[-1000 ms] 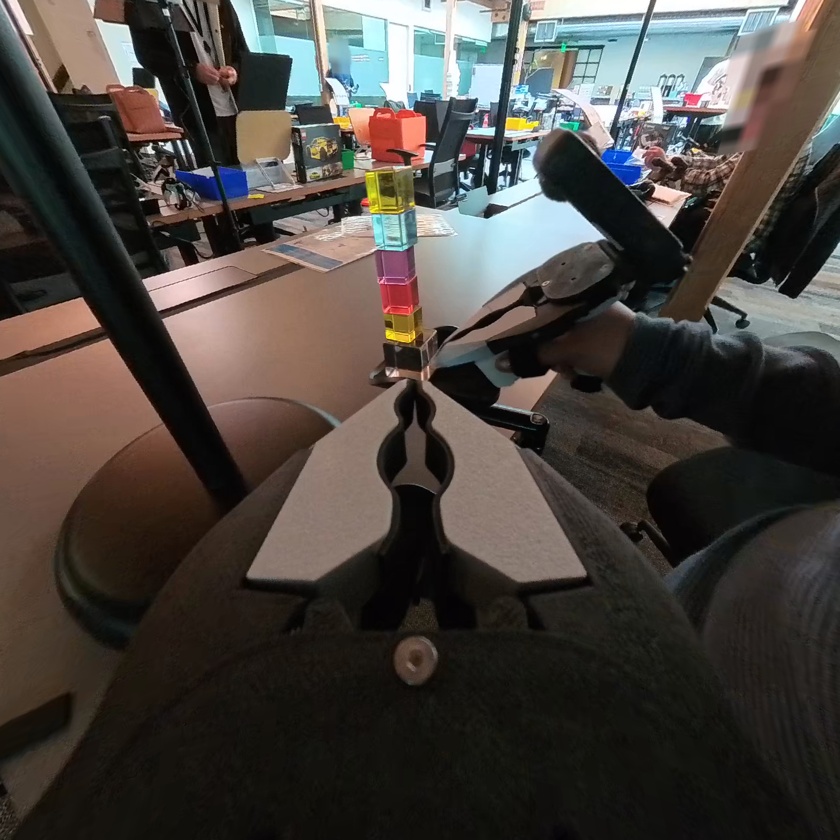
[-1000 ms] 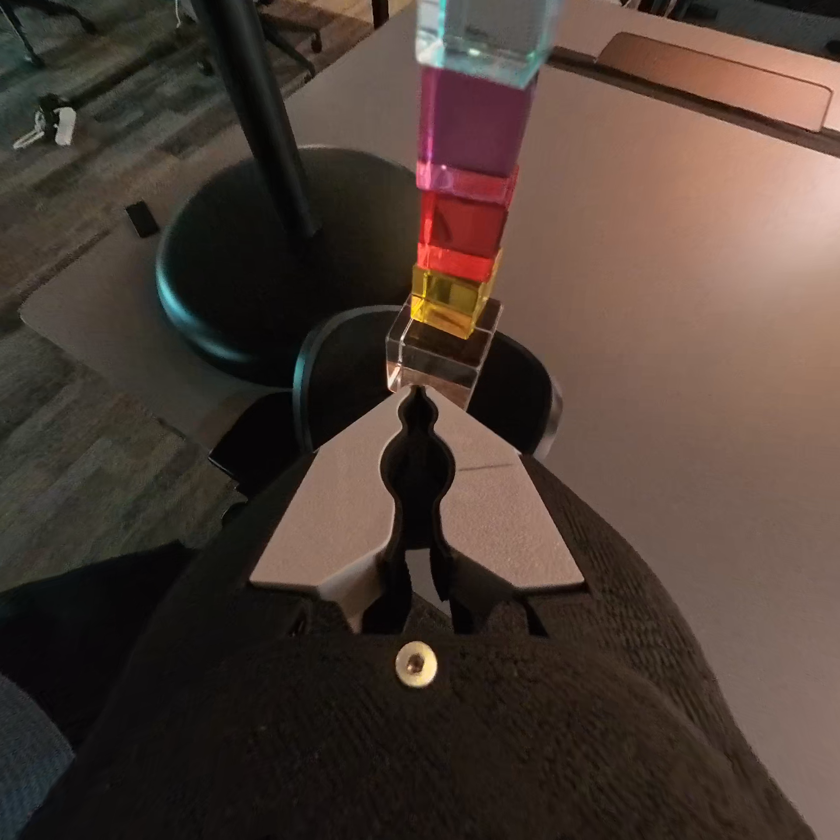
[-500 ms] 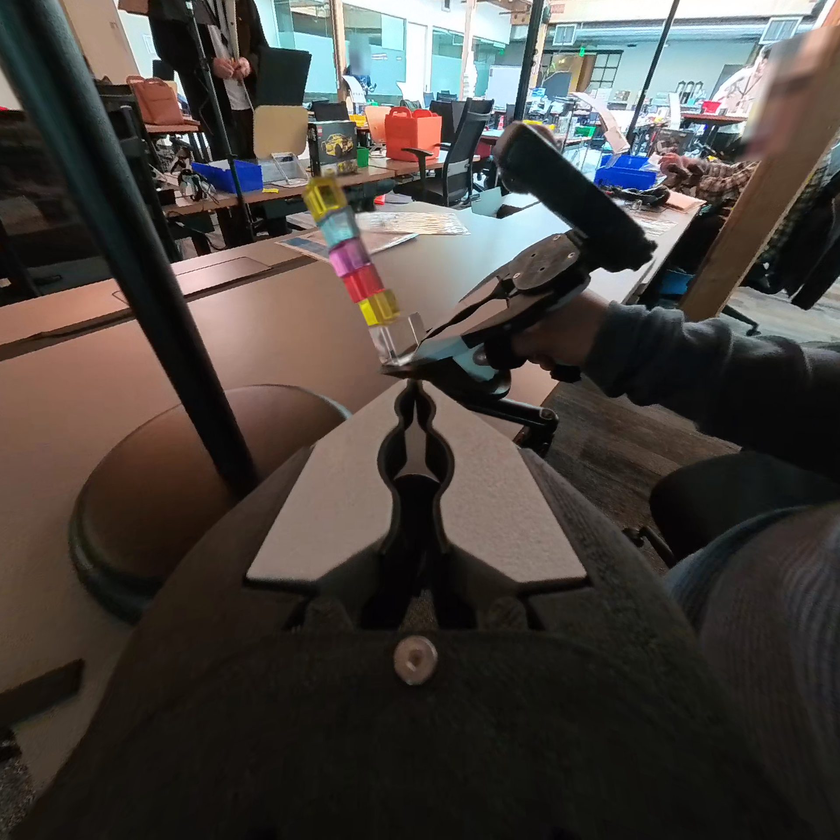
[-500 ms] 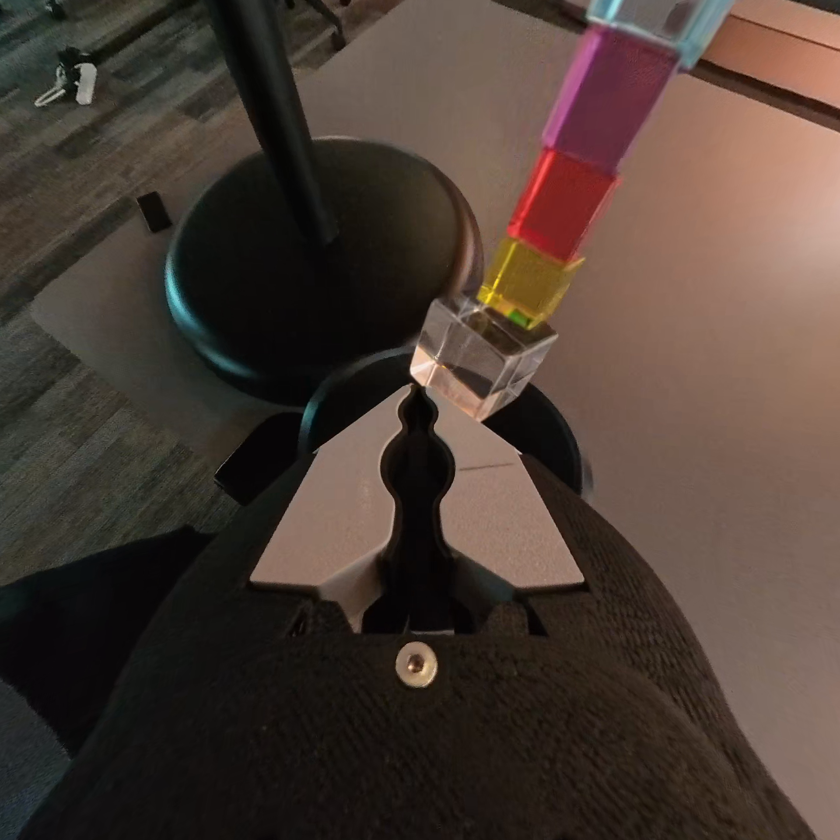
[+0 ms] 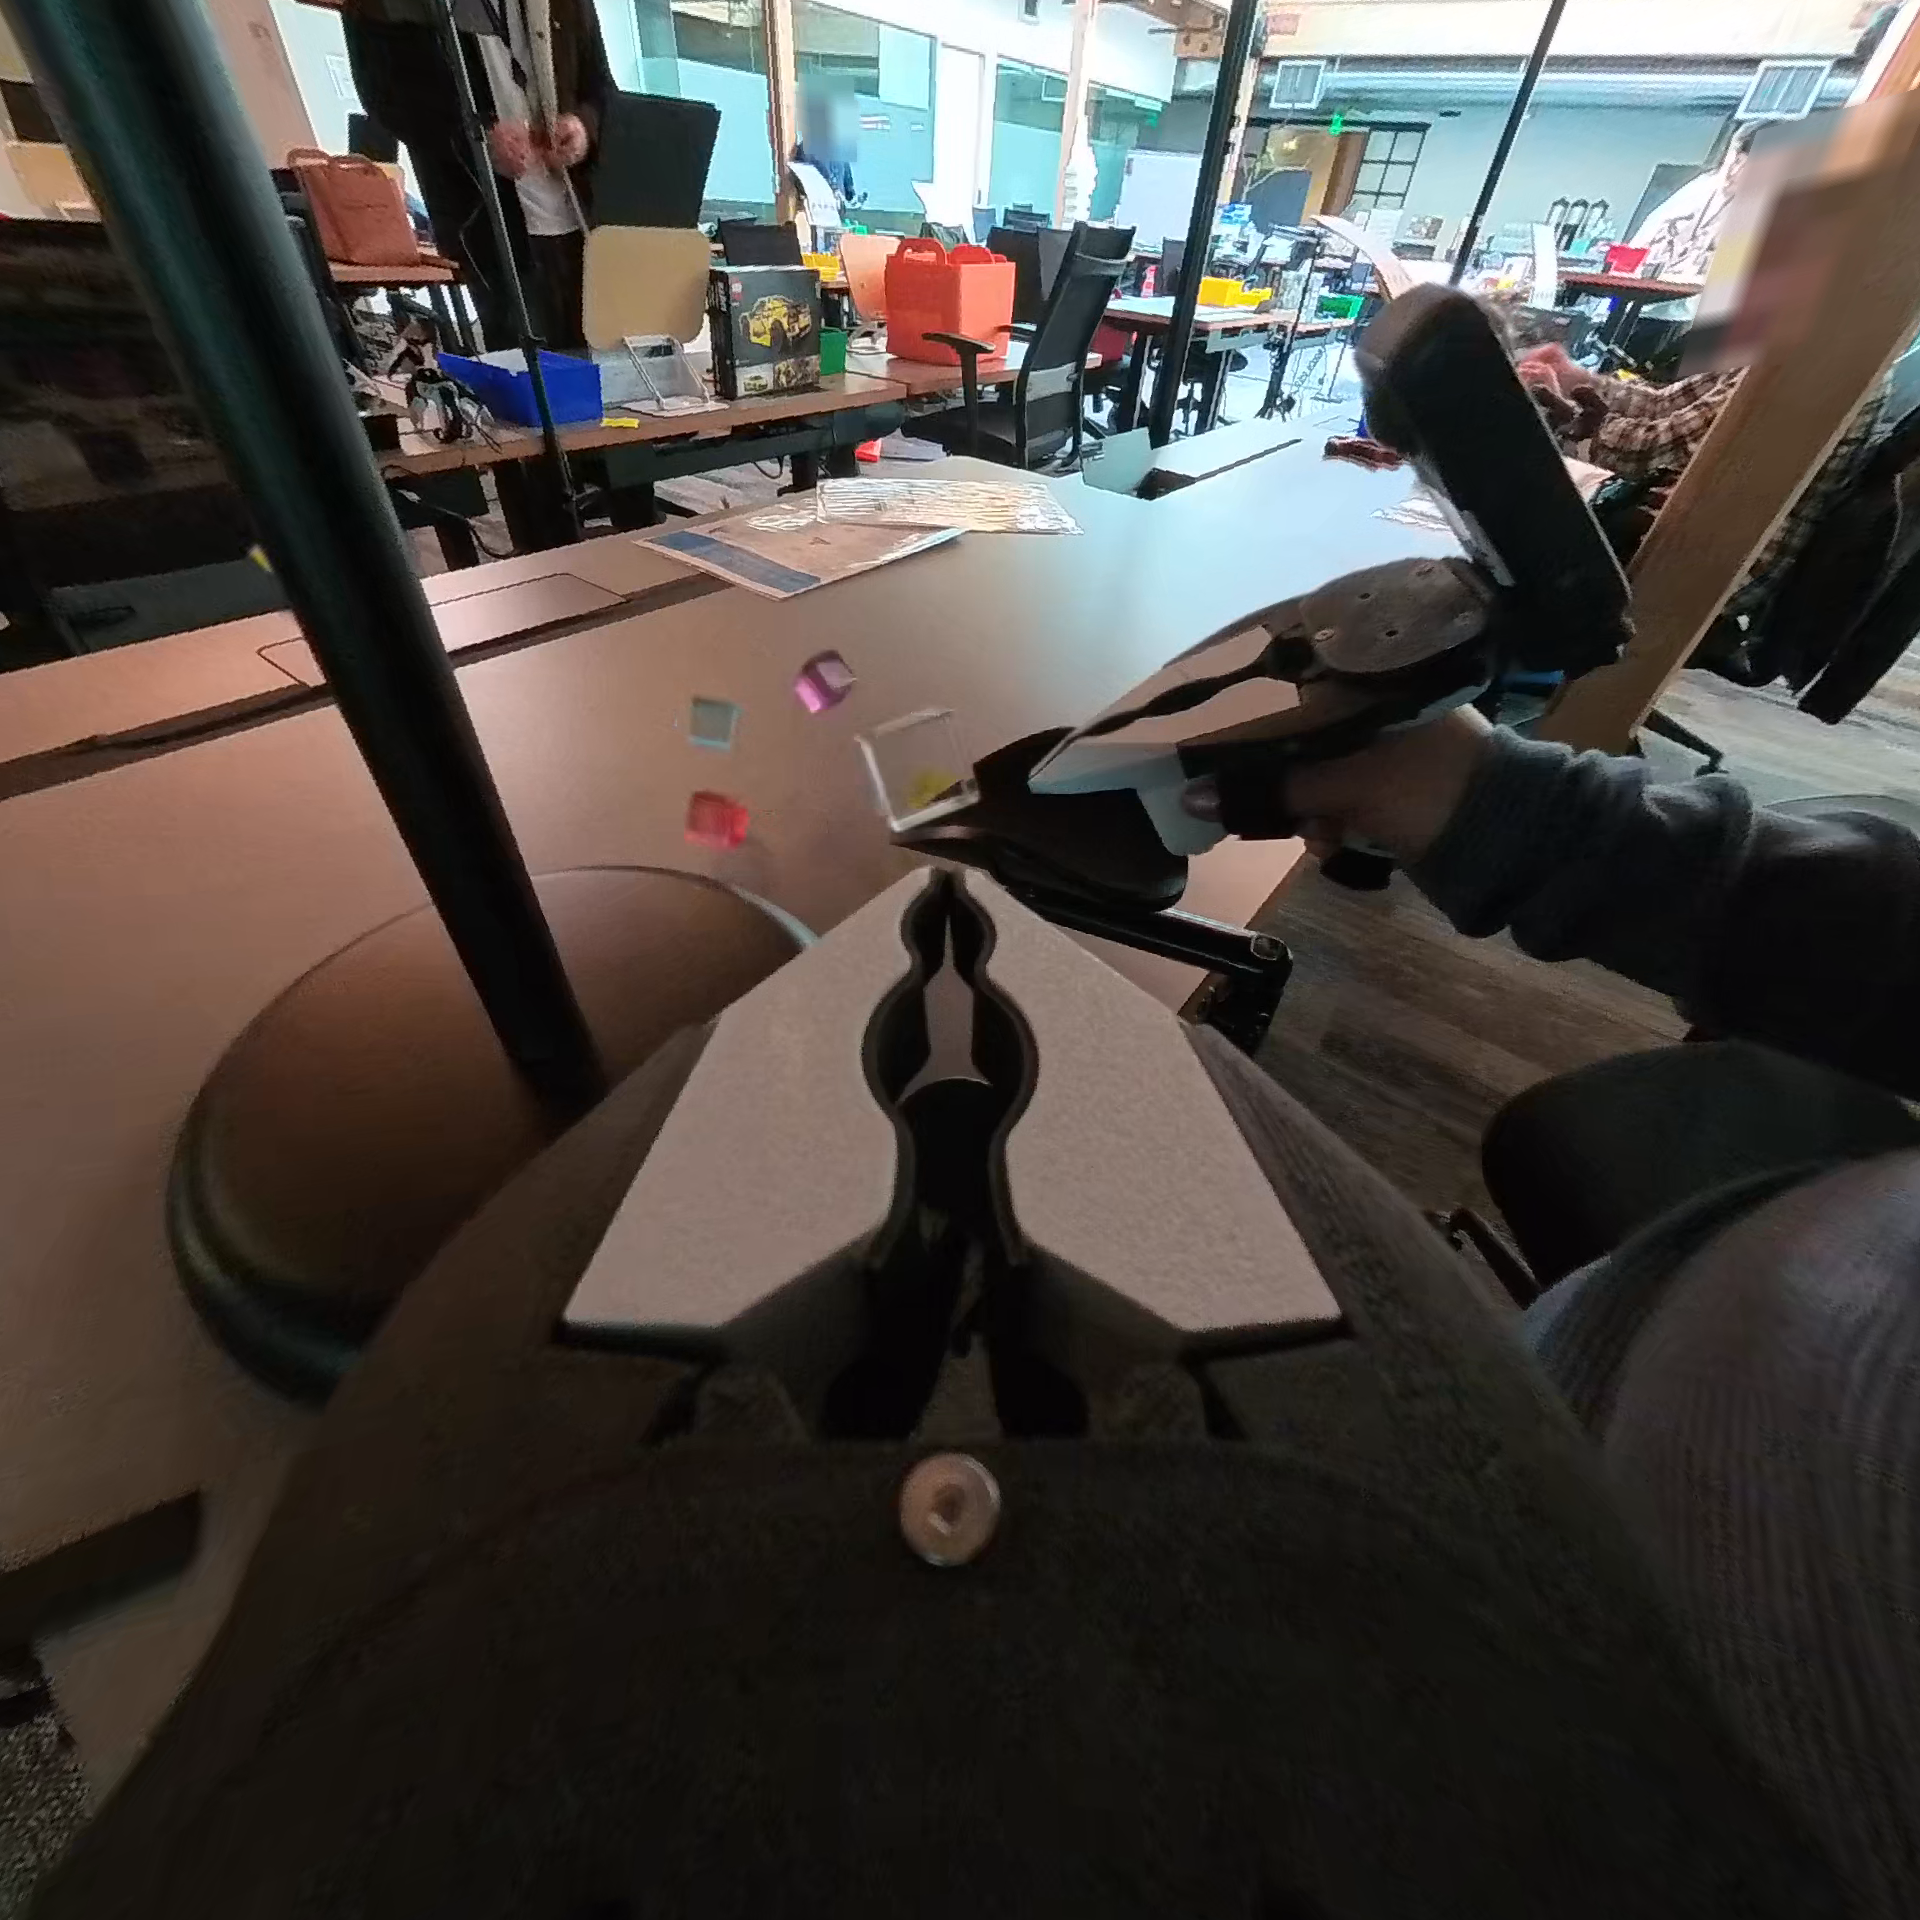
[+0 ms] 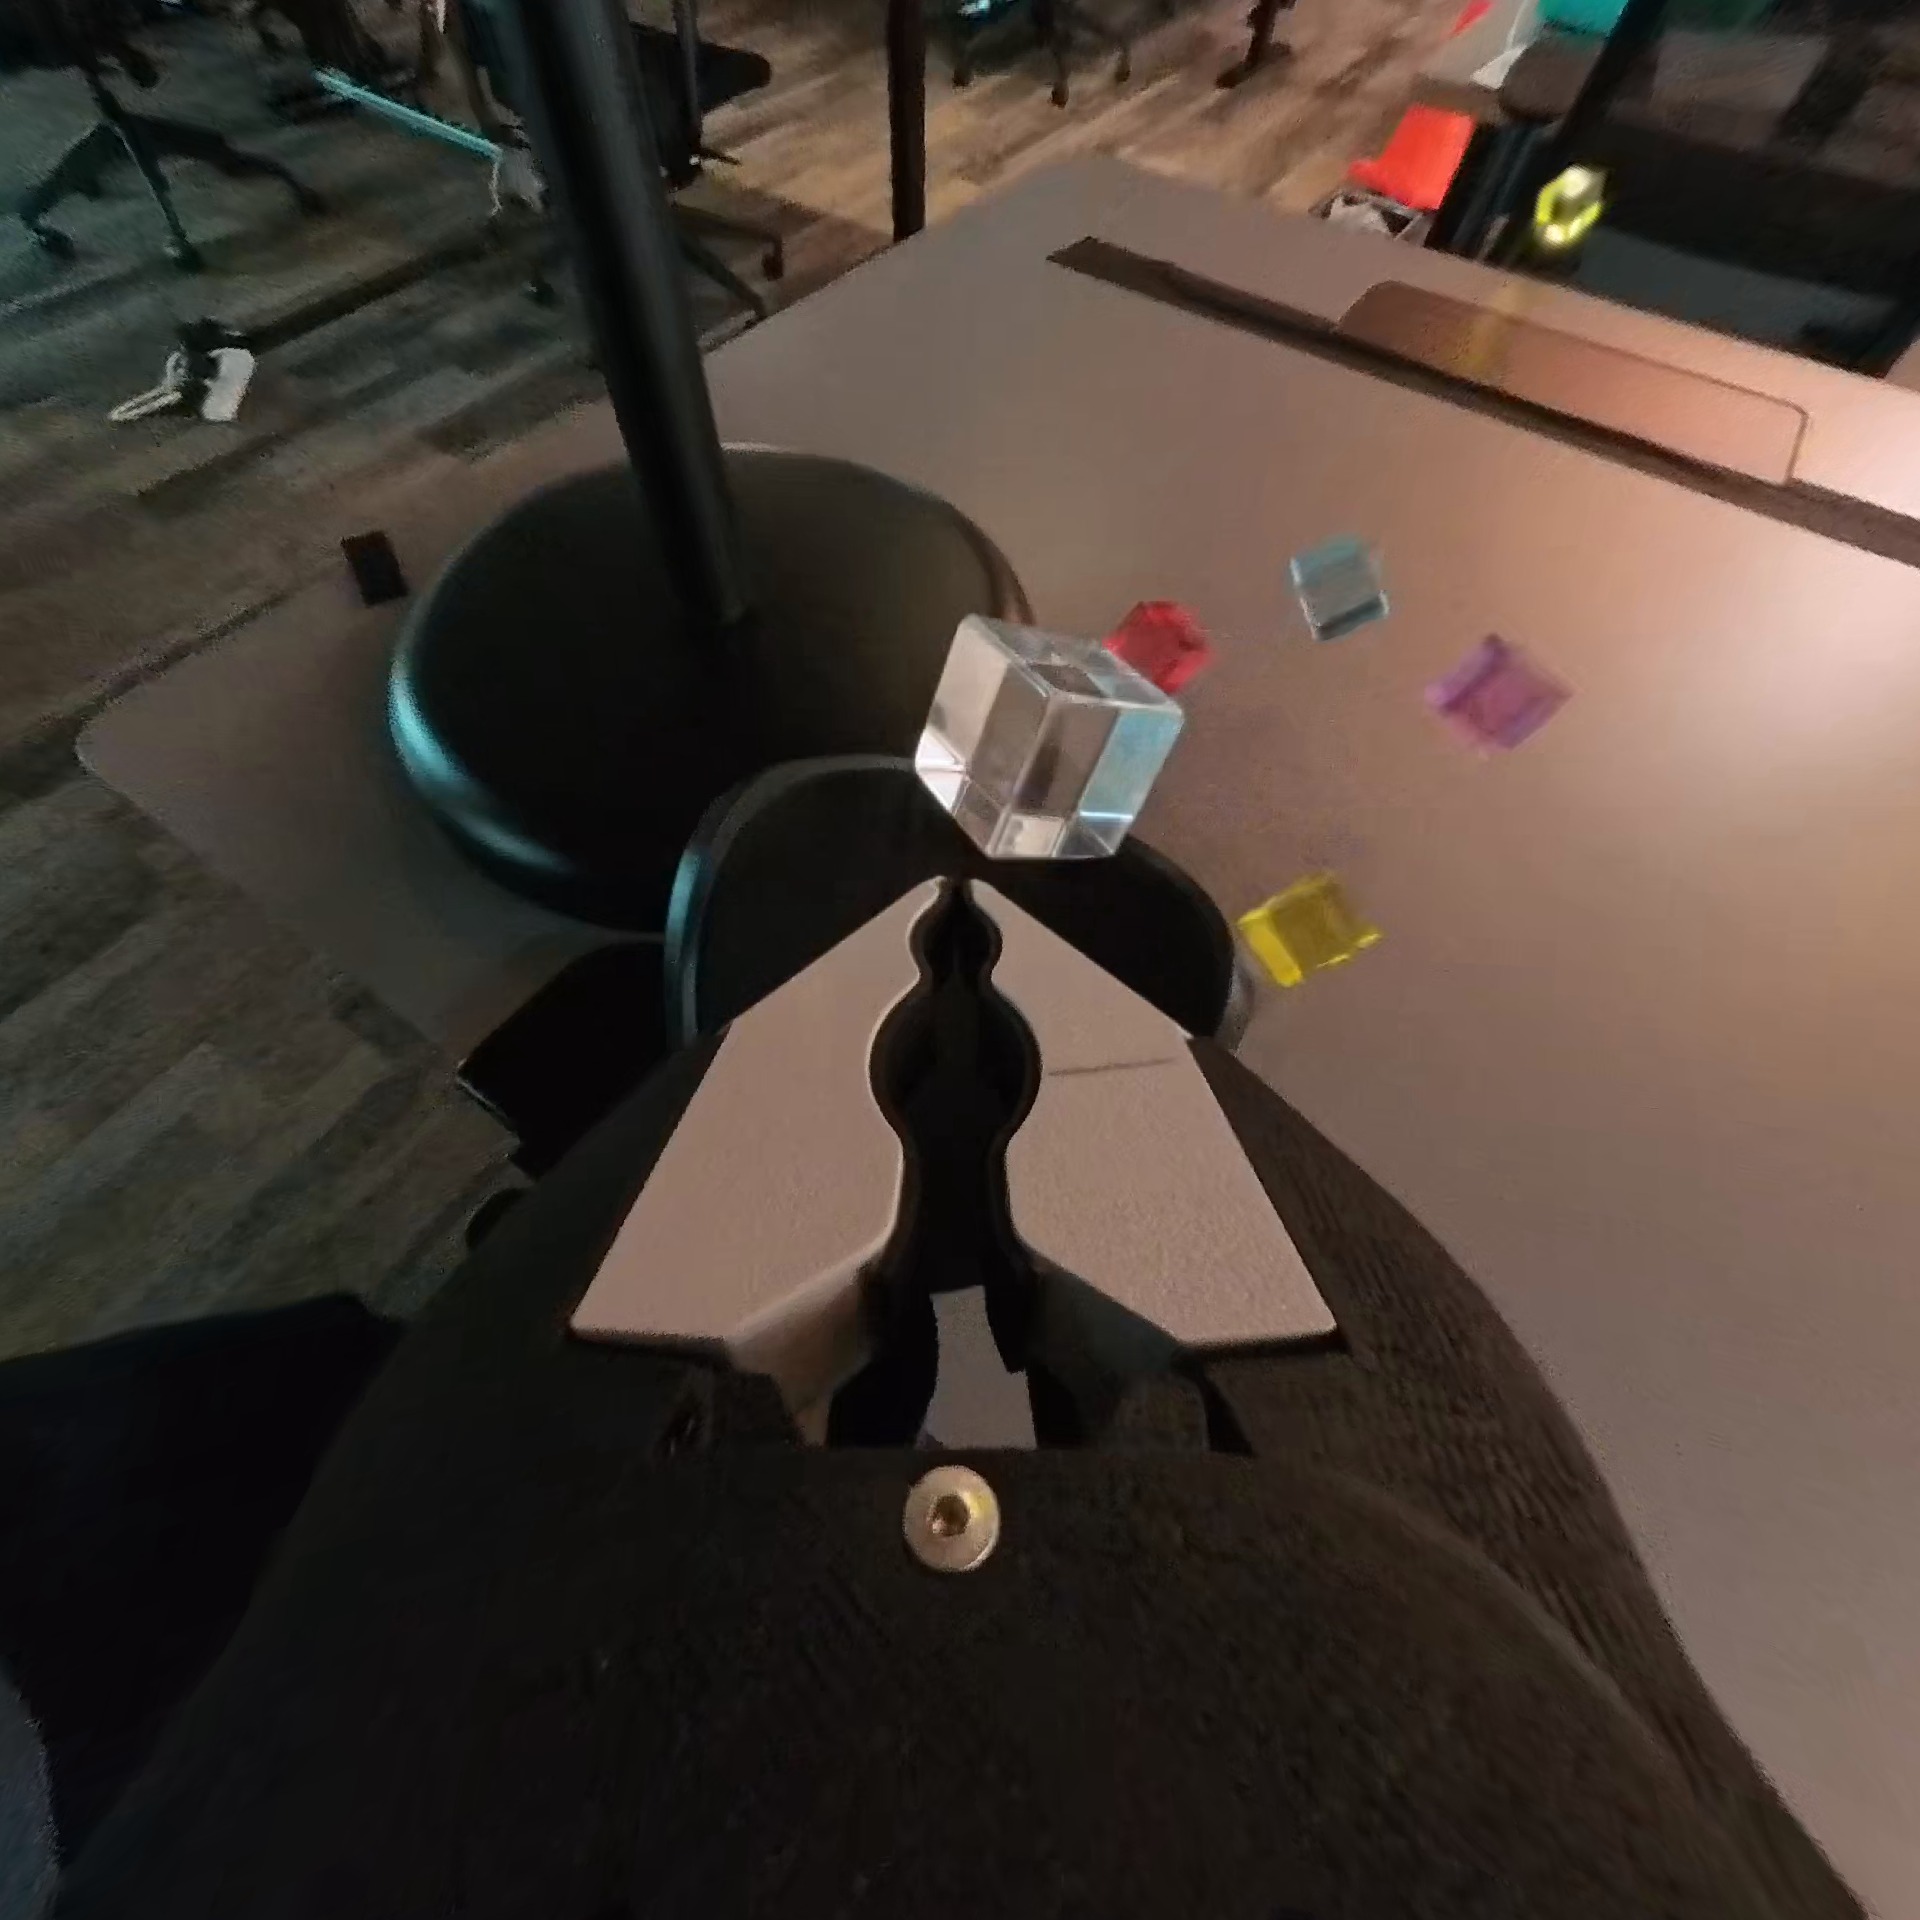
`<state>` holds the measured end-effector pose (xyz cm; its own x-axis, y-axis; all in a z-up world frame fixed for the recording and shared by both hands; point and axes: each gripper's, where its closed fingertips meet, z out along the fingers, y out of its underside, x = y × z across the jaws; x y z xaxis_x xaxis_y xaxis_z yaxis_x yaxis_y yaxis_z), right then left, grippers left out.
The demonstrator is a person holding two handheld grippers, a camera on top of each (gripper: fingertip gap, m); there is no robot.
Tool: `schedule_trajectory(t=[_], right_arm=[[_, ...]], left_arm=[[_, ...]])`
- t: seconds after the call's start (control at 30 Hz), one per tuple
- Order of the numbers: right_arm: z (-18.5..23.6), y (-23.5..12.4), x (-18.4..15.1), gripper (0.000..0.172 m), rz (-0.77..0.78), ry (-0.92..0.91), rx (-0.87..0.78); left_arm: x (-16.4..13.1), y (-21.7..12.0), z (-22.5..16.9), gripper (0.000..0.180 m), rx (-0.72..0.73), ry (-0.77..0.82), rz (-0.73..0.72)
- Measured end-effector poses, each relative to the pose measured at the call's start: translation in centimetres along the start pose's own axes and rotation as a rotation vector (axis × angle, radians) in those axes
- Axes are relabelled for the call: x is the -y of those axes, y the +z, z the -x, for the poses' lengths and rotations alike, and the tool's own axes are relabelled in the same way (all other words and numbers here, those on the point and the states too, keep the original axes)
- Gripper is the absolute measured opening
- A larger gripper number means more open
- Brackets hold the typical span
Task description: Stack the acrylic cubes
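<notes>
Right now both grippers have their jaws fully closed with nothing between the fingertips. The right gripper (image 6: 951,883) has its tips together, and a clear transparent acrylic cube (image 6: 1049,748) sits tilted just above and beyond them, at the tips of both grippers; whether it actually rests on them cannot be told. From the left wrist view the left gripper (image 5: 943,878) is likewise closed on air, its tips just below the right gripper (image 5: 920,836), which comes in from the right in a person's hand (image 5: 1340,790) with a dark grey sleeve. The same clear cube (image 5: 914,764) shows at that gripper's tip, a yellow tint visible through it.

Farther out, small translucent cubes are scattered and blurred over the brown bench (image 6: 1455,1039): a yellow cube (image 6: 1307,928) nearest to the right gripper, a red cube (image 6: 1162,644) just behind the clear one, a pale blue cube (image 6: 1338,585) and a purple cube (image 6: 1496,691) farther off. Whether they lie on the bench or are in the air cannot be told. A black pole on a round black base (image 6: 582,665) stands on the bench to the left. Another yellow cube (image 6: 1569,203) shows far back.
</notes>
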<state>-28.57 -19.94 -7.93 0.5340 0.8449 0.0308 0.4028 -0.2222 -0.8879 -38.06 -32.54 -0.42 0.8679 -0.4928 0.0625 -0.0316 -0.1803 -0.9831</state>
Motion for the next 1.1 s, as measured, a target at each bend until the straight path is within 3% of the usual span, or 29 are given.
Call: schedule_trajectory(t=[0.4, 0.83, 0.97, 1.1], right_arm=[[-1.9, -1.8, 0.5, 0.0, -0.049, -0.016, -0.043], [-9.6, -6.3, -1.3, 0.0, -0.16, 0.147, -0.252], [-9.7, -4.7, 0.6, 0.0, -0.172, 0.137, -0.179], [-9.8, 0.5, 4.6, 0.003, -0.144, 0.037, -0.057]], left_arm=[[0.4, 0.5, -0.2, 0.0, -0.018, 0.02, 0.0], [1.3, 0.1, 0.1, 0.0, 0.003, 0.046, -0.043], [1.7, -0.2, 0.6, 0.0, 0.036, 0.06, -0.054], [1.6, -0.7, 1.2, 0.0, 0.065, 0.057, -0.05]])
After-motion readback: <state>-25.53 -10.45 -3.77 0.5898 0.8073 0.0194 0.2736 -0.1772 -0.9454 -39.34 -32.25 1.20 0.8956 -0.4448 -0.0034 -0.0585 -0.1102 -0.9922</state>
